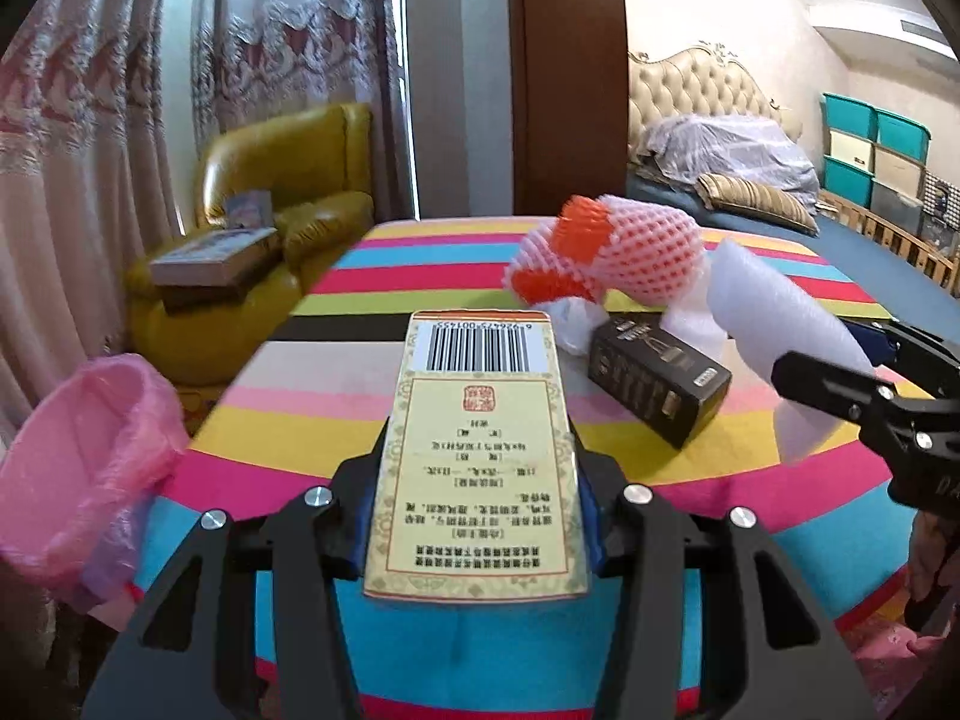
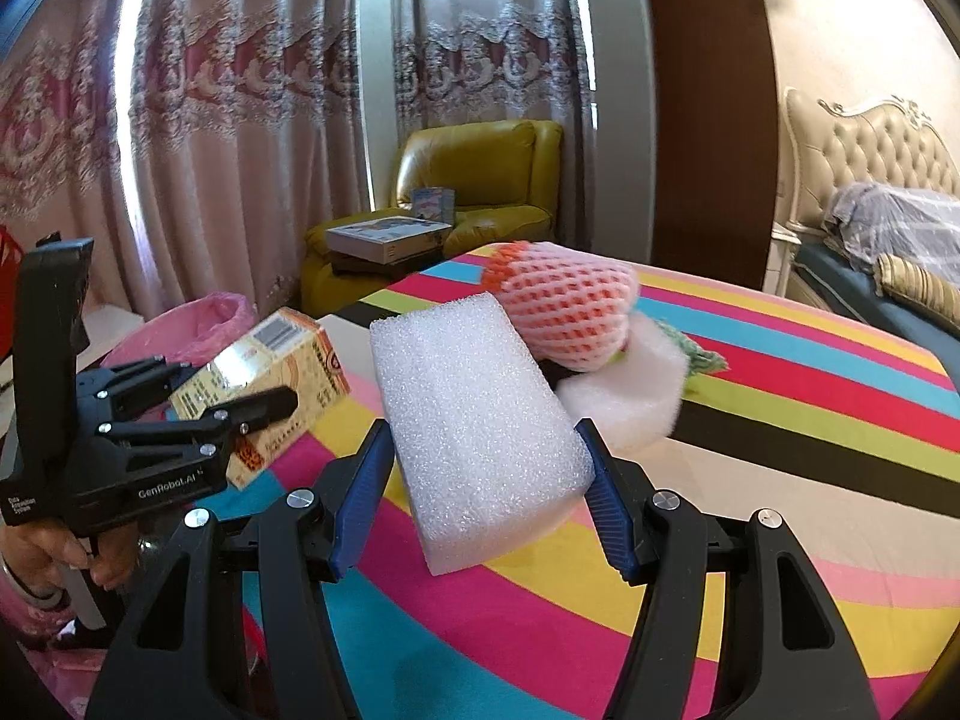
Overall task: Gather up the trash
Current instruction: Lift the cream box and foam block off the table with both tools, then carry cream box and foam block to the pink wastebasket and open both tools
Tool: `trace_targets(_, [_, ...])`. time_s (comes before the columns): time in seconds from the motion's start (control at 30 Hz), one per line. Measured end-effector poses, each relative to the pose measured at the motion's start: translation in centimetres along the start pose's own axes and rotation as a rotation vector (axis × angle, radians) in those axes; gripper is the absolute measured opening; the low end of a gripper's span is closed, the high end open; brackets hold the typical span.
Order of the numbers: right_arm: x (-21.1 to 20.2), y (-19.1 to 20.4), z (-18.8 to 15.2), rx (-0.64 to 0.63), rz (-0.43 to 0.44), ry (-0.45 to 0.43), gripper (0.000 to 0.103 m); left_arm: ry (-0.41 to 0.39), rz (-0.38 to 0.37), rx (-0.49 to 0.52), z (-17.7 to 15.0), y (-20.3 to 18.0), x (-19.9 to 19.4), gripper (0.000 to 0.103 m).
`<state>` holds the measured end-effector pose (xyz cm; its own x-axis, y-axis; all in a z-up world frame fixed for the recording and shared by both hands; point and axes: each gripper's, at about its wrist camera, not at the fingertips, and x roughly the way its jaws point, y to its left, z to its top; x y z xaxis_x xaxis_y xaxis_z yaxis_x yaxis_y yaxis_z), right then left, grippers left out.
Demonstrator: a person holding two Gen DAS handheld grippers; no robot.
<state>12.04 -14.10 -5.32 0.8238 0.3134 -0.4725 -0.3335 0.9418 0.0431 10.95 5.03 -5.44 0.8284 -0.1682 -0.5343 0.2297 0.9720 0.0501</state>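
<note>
2 hand-held grippers angled downward, loaded.

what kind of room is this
Most likely a home bedroom. A bed with a tufted cream headboard stands at the back, a yellow leather armchair sits by long lace-trimmed curtains, and stacked storage bins line one wall.

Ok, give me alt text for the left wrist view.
The left tongs clamp a yellow medicine box over a striped table. A pink-lined bin sits left; a black box, foam fruit net and the right tongs' white foam block lie right.
</note>
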Motion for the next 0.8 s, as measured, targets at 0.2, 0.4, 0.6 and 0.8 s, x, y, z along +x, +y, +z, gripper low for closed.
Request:
trace_targets(0.2, [0.3,2.3,0.2,-0.052,0.035,0.009,0.059,-0.03,0.053,-0.026,-0.6,2.0,-1.6,0.049])
trace_targets(0.4, [1.2,4.6,0.9,-0.1,0.084,0.028,0.059,-0.061,0.099,-0.049,-1.1,3.9,-3.0,0.049])
trace_targets(0.6, [2.5,7.9,1.9,-0.17,0.142,0.038,0.059,-0.088,0.154,-0.096,-1.2,7.1,-4.7,0.049])
trace_targets(0.8, [3.7,11.3,3.4,-0.234,0.197,0.036,0.059,-0.099,0.21,-0.121,-1.5,9.4,-5.8,0.049])
